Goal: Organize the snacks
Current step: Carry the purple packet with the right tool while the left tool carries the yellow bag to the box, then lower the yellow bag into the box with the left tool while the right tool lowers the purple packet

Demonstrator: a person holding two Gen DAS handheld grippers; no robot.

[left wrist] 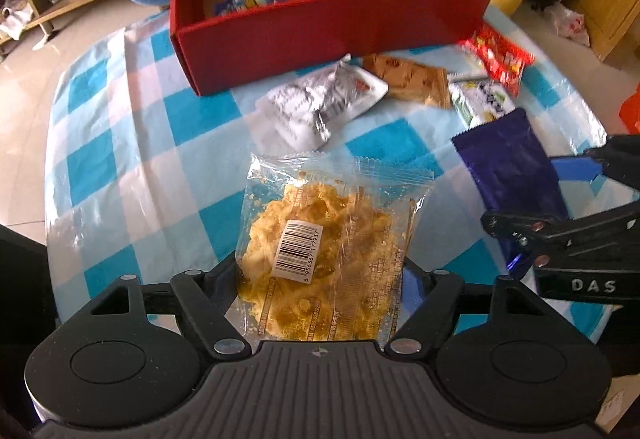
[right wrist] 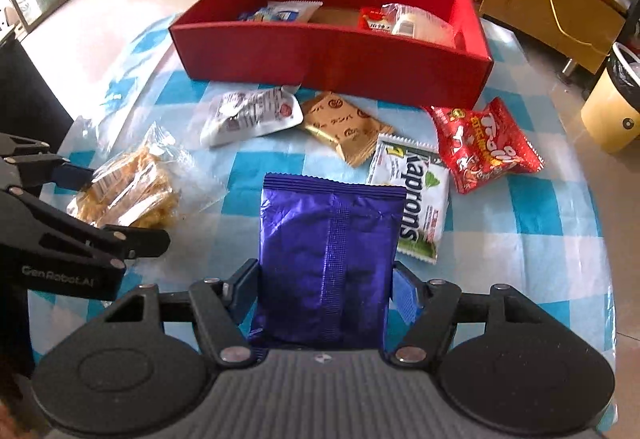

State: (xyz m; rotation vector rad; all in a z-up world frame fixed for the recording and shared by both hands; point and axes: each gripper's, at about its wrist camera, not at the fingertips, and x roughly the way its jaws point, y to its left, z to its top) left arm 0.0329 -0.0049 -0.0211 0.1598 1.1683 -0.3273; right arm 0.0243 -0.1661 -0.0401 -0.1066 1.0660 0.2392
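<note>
My left gripper (left wrist: 320, 279) is shut on a clear bag of yellow crispy snack (left wrist: 332, 251), held above the checked tablecloth. My right gripper (right wrist: 324, 291) is shut on a shiny purple packet (right wrist: 328, 263). Each gripper shows in the other's view: the right gripper (left wrist: 532, 207) with the purple packet (left wrist: 508, 167), the left gripper (right wrist: 100, 207) with the yellow snack bag (right wrist: 128, 191). The red box (left wrist: 320, 35) stands at the far side, also in the right wrist view (right wrist: 332, 55), with several packets inside.
On the cloth lie a white-silver pouch (right wrist: 248, 115), a gold-brown packet (right wrist: 344, 127), a white-green Kaprons packet (right wrist: 416, 199) and a red snack bag (right wrist: 484, 143). A yellow waste bin (right wrist: 616, 107) stands on the floor at right. Shelves and cushions are behind the box.
</note>
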